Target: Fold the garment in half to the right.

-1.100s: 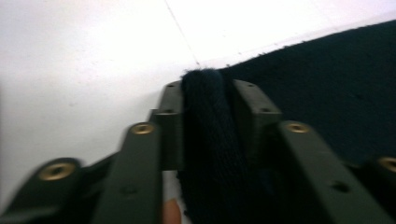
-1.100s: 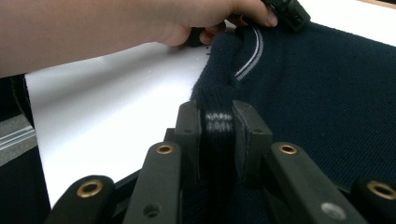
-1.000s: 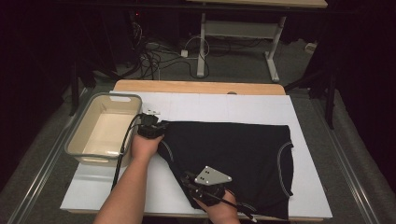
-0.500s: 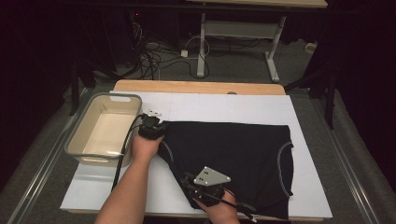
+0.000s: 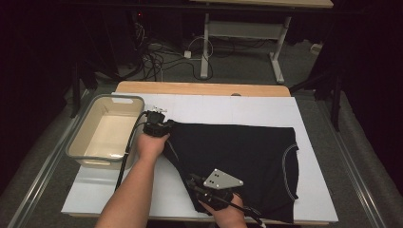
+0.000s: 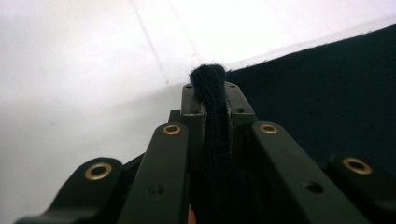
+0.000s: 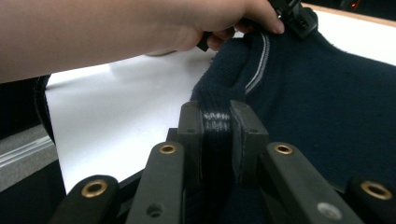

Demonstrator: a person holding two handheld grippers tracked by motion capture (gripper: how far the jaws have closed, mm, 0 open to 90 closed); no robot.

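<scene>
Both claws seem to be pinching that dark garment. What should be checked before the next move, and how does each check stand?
1. Left claw clamped on the dark garment: ok, a fold of knit sits between its closed jaws.
2. Right claw clamped on the garment: ok, a striped edge is pinched.
3. Garment lying flat on the white board: ok, mostly spread, bunched only near the claws.
4. Cables trailing from the claws clear of the cloth: cannot tell.
5. Tub clear of the garment: ok, it stands apart, left of it.
6. Fold path free of other things: ok, bare board around.
</scene>
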